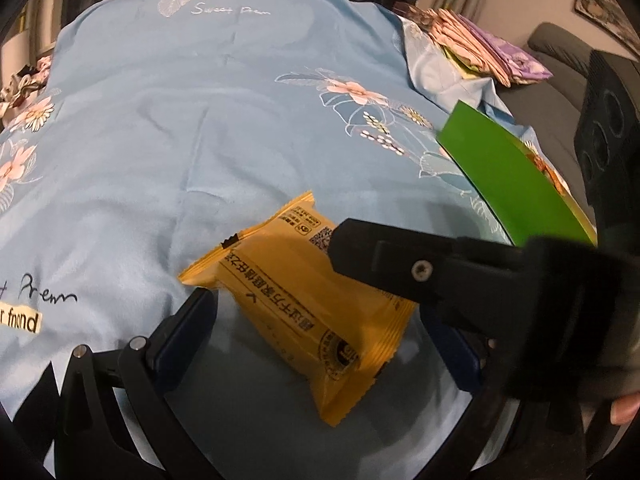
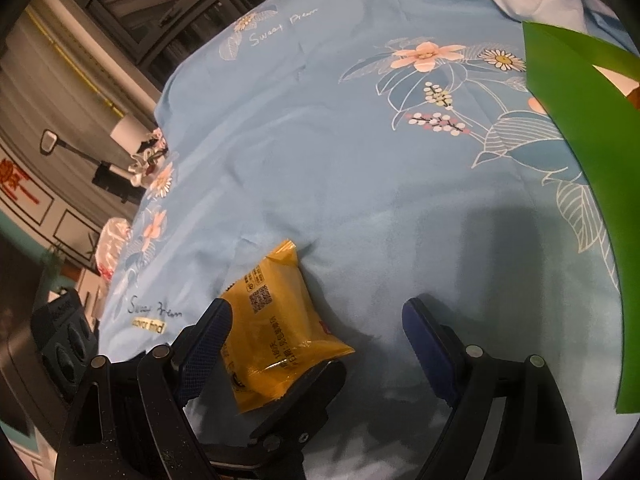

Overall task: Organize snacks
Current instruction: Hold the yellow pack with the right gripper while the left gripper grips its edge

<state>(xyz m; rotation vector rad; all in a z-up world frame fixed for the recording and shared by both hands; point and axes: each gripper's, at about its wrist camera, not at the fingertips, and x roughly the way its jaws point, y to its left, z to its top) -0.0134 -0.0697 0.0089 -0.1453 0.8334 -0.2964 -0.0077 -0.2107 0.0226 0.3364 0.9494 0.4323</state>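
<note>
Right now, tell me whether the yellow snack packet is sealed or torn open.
Sealed, as far as shows: the yellow snack packet lies puffed on the blue floral sheet, both crimped ends intact.

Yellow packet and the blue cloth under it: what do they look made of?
Yellow packet: probably thin plastic film, semi-glossy; crimped serrated ends, printed text, creases catching light. Blue cloth: woven fabric, matte with slight sheen; soft wrinkles, printed flowers.

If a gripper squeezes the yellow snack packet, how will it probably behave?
The yellow snack packet looks puffed, so it probably dents under pressure and weighs little. Its glossy film may slip between pads. Lying flat on the blue bedsheet, it should not roll.
</note>
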